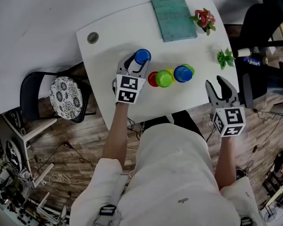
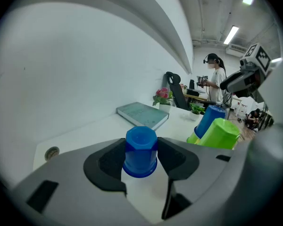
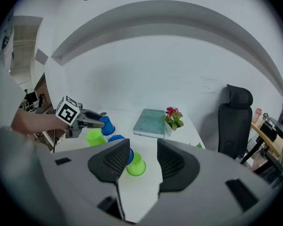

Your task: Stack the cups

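The shirt (image 1: pixel 174 173) is white; the grey left tool (image 1: pixel 140 62) and right tool (image 1: pixel 215 84) bear black-and-white marker cubes (image 1: pixel 128 89).

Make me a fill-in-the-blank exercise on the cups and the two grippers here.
1. The cup gripped by the left gripper is ____ in colour.
2. The right gripper is open and holds ____.
3. In the head view, the leftmost cup outside the grippers is ____.
Missing words: blue; nothing; red.
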The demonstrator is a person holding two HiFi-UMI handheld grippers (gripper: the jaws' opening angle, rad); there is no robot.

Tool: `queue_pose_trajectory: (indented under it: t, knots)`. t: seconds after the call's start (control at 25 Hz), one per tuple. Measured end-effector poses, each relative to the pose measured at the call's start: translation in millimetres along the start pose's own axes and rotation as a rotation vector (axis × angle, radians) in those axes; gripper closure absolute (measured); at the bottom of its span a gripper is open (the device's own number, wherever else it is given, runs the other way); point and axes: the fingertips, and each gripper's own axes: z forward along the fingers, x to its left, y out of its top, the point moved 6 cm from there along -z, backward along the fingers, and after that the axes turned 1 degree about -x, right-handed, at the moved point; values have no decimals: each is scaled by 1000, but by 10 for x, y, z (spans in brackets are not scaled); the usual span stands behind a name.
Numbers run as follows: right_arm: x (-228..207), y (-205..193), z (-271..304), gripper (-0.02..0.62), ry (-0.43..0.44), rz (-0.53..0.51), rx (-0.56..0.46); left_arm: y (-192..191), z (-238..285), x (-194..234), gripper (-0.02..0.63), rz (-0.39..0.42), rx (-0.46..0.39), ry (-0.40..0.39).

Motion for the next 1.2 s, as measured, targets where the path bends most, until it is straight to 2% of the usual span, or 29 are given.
queue_pose_trajectory:
  t: [0.44,0.76,1.2]
  knots:
    - [-202,121,-51,411,92,-21,-80,616,-408,-335,385,18,-75,21]
    - [-298,197,-104,411,163,-36,-127,1025,-759,-602,387,-12,-110,16]
    - [-432,161,-84,417,236,-17,-145,1077,-844,-1010,387,-5,-86,49]
